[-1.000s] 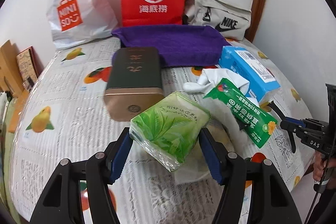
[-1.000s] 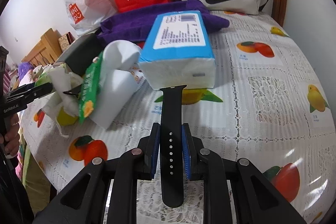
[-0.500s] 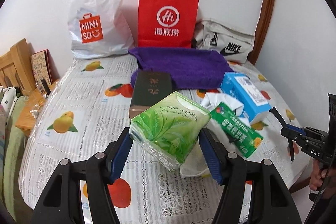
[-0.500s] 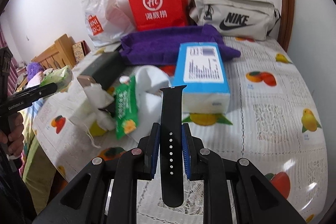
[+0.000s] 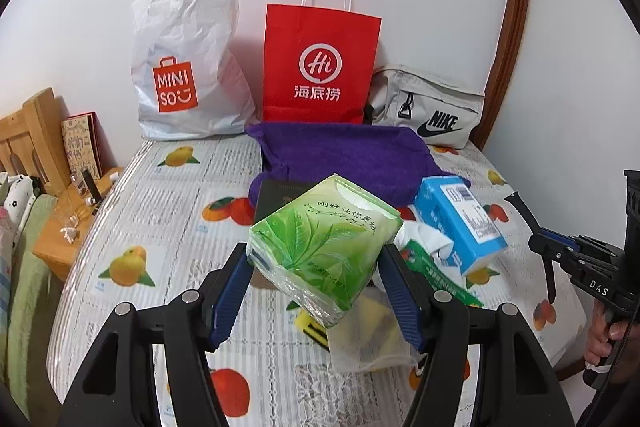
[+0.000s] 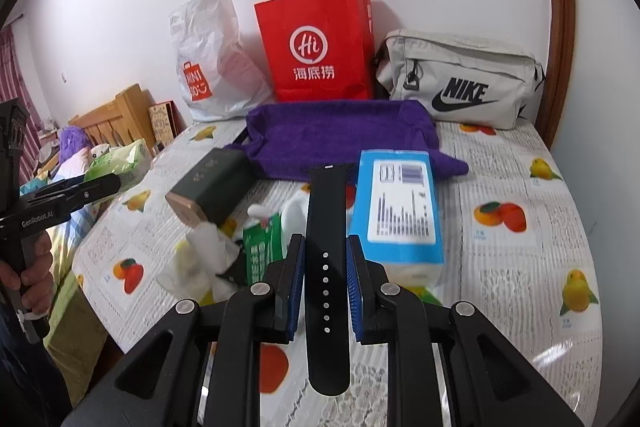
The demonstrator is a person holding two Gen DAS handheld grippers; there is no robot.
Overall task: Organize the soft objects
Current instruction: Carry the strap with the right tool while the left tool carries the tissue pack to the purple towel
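Note:
My left gripper (image 5: pixel 316 259) is shut on a green tissue pack (image 5: pixel 324 243), held up above the table. My right gripper (image 6: pixel 325 247) is shut on a black watch strap (image 6: pixel 326 267) that stands up between its pads. On the table lie a blue tissue pack (image 6: pixel 400 211), a purple towel (image 6: pixel 340 139), a dark green box (image 6: pixel 212 187), a green sachet (image 6: pixel 262 251) and crumpled white cloth (image 6: pixel 208 247). In the left wrist view the right gripper (image 5: pixel 532 227) shows at the right edge, and a yellow sponge in a clear bag (image 5: pixel 368 331) lies below the green pack.
A white Miniso bag (image 5: pixel 184 67), a red paper bag (image 5: pixel 320 67) and a grey Nike pouch (image 5: pixel 428 107) stand along the wall. The table (image 5: pixel 160 211) has a fruit-print cover. A wooden bed frame (image 5: pixel 28 131) and bedding are at the left. A hand (image 6: pixel 32 267) holds the left gripper's handle.
Both grippers have risen with their loads, so the table and its objects look smaller and lower. The green pack and the watch strap sit the same in their jaws.

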